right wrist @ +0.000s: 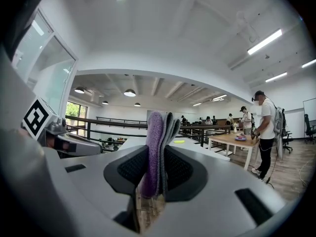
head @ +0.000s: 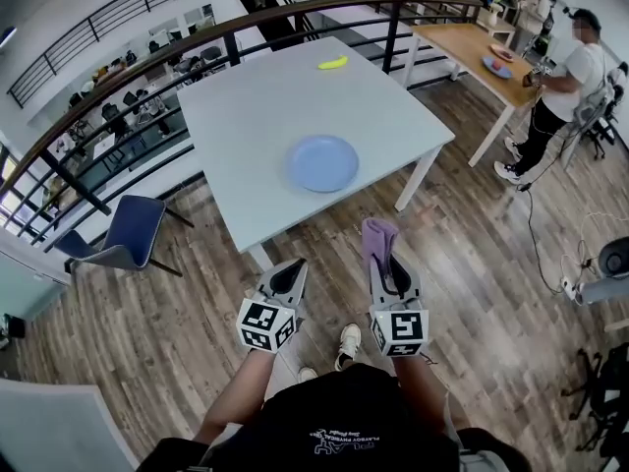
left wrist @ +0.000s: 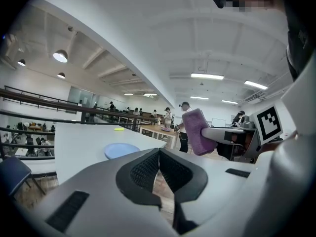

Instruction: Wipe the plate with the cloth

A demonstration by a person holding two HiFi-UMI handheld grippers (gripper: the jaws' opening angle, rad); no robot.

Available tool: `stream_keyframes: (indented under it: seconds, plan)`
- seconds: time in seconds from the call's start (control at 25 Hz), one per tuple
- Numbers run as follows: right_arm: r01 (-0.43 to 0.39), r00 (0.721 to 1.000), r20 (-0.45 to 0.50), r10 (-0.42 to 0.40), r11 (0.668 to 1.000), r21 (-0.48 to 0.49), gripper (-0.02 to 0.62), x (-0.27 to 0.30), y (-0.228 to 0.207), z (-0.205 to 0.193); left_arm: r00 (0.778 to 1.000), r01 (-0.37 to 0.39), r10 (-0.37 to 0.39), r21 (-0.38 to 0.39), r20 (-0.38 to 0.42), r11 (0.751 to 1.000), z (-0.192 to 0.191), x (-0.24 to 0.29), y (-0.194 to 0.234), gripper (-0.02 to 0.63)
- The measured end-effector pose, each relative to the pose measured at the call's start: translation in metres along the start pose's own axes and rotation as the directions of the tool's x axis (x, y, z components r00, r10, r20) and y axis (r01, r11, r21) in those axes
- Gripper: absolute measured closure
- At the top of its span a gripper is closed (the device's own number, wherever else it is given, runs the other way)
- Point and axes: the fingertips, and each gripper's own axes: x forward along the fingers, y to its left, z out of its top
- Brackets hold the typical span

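**Soft cloth already in your right gripper, plate waiting on the table**

Your right gripper (right wrist: 158, 158) has its jaws closed on the cloth (right wrist: 158, 142). It is a purple and grey cloth, folded in several layers, and the folded part stands up out of the jaws. It looks soft, light and limp, so I think it will bend away when you press it on something. The part outside the jaws is what can do the wiping. The grip seems deep enough, and I see no reason to take hold of it in another place.

Your left gripper (left wrist: 159, 154) has its jaws fully together, with nothing between them.

The plate (head: 322, 162) is blue, round and shallow. It lies flat on the white table (head: 246, 106), toward the edge nearest to you, and it is well apart from both grippers. Nothing touches it. I cannot tell its material. It looks rather light, and the table top looks smooth, so the plate may slide when the cloth rubs it. If that happens, your left gripper could rest against the rim to steady it. Press gently, because a hard jaw on the plate could scratch or tip it.
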Motion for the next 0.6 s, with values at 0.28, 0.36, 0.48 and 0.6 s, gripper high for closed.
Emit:
stream_keyframes:
  seconds: [0.28, 0.36, 0.48, 0.6]
  plan:
    - [-0.039, 0.999, -0.003, 0.039, 0.999, -0.002, 0.495, 0.044, -0.034, 0.001, 0.999, -0.048, 0.048, 0.003, -0.005, 0.999, 0.014, 0.046, 0.019, 0.591]
    - [-0.038, 0.999, -0.009, 0.038, 0.999, -0.01, 0.495, 0.056, -0.051, 0.001, 0.998, -0.056, 0.056, 0.007, 0.01, 0.998, 0.024, 0.062, 0.018, 0.591]
    - [-0.036, 0.999, -0.007, 0.036, 0.999, -0.014, 0.495, 0.071, -0.075, 0.003, 0.998, -0.054, 0.054, 0.02, 0.014, 0.998, 0.032, 0.086, 0.014, 0.591]
    - [-0.027, 1.0, 0.001, 0.027, 1.0, 0.002, 0.495, 0.08, -0.097, 0.005, 0.998, -0.067, 0.067, 0.013, 0.02, 0.998, 0.036, 0.107, 0.014, 0.591]
